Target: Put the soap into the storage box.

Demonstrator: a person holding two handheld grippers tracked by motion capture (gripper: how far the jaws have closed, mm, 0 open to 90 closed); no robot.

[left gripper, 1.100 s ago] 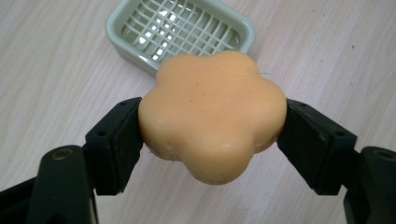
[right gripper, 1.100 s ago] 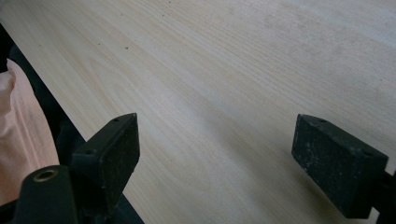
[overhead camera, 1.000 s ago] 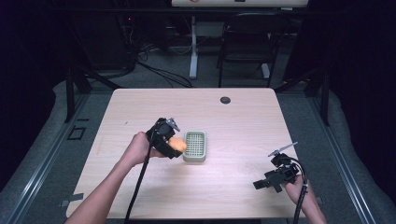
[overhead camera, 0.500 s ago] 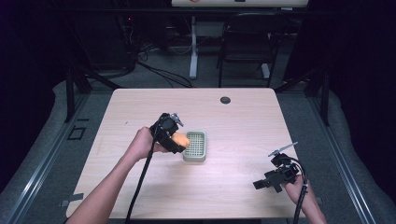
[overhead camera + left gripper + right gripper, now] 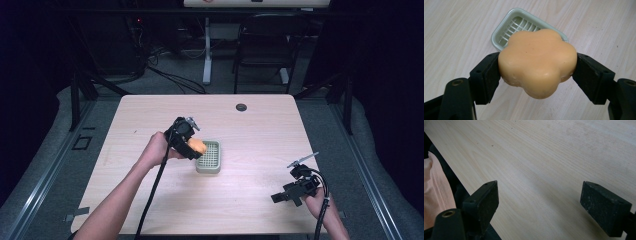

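High view: left gripper [image 5: 192, 145] holds the soap [image 5: 197, 146] above the table [image 5: 260, 130], over the left edge of the dish [image 5: 209, 156], so not centred yet. Right gripper [image 5: 295, 187] sits well apart near the front right corner, idle, nothing between its jaws. Step in hand, as I read it: set the soap in the dish. Shift the left gripper a bit further right before lowering, so the whole bar clears the near rim

Left gripper view: jaws pinch the soap [image 5: 537, 61] on two opposite sides, pads flat on its lobes, grip looks square. Dish [image 5: 507, 31] lies behind and below the soap, mostly hidden by it; ribbed floor shows at the upper left. Bar is flower-shaped and looks nearly as wide as the dish well, so margins are tight. Keep it level and line its long axis with the dish's. Lower until it touches the ribs, then spread the jaws only a little; opening wide risks knocking a dish wall and sliding the dish. Soap is likely slick, so no twisting while clamped. Lift straight up after release

Right gripper view: right gripper [image 5: 539, 202] jaws spread wide over bare table [image 5: 544, 157], holding nothing. A sleeve [image 5: 434, 187] shows at the left edge. If the dish skates on contact, this gripper could come over and steady the far rim; otherwise leave it parked
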